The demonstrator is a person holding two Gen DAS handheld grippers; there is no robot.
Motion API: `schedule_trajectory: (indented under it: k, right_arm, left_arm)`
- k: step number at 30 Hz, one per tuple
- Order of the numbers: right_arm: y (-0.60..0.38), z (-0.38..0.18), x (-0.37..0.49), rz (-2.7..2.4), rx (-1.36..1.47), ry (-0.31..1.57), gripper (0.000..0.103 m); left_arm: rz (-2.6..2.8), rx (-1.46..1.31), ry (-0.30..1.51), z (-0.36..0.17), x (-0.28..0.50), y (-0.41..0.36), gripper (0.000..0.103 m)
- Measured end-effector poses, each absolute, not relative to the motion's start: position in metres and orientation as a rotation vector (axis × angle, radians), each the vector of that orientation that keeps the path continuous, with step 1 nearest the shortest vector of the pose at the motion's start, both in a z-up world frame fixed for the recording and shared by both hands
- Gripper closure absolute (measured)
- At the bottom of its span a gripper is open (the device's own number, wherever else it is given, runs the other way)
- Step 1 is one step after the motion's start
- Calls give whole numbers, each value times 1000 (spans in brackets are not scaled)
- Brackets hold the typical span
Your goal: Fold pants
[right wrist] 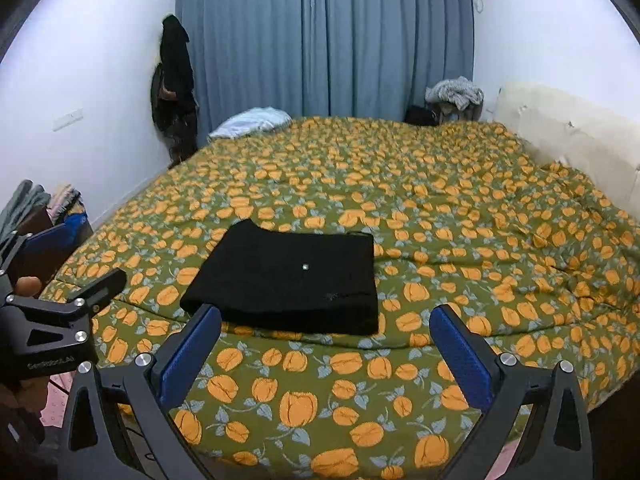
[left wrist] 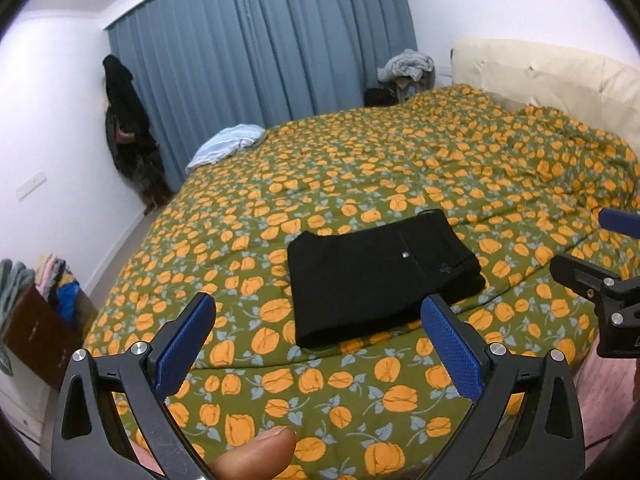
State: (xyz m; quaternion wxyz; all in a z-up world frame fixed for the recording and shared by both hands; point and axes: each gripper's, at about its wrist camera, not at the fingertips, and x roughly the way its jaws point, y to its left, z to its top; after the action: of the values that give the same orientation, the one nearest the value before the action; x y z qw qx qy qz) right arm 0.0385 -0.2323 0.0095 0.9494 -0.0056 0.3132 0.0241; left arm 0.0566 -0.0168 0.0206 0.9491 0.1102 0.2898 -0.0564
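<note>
Black pants (left wrist: 380, 276) lie folded into a compact rectangle on the green bedspread with orange flowers (left wrist: 400, 168); they also show in the right wrist view (right wrist: 292, 276). A small metal button shows on top. My left gripper (left wrist: 320, 312) is open and empty, held above the bed just in front of the pants. My right gripper (right wrist: 326, 320) is open and empty, at the pants' near edge. Each gripper shows at the edge of the other's view, the right one (left wrist: 600, 276) and the left one (right wrist: 60, 316).
A light blue cloth (left wrist: 228, 144) lies at the bed's far left corner. A cream headboard (left wrist: 552, 76) is at the right. Blue curtains (left wrist: 260, 48), hanging dark clothes (left wrist: 128, 128) and a clothes pile (left wrist: 408, 66) stand behind. A brown box with clothes (left wrist: 36, 312) stands left.
</note>
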Motion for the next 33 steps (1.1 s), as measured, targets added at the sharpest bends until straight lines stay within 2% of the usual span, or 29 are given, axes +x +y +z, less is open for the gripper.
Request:
schedule_trajectory:
  k: [12,20,33]
  right_arm:
    - [-227,39,31,71,-17,681,0]
    - [-224,31,25,66,-30,742,0]
    - [-217,31,29,56,-64,729,0]
  left_arm:
    - [-124,167,732,37,49,-12,0]
    - [-137,146,823,26,50,-21,0]
    - [-117,116,876,19,53,-17,1]
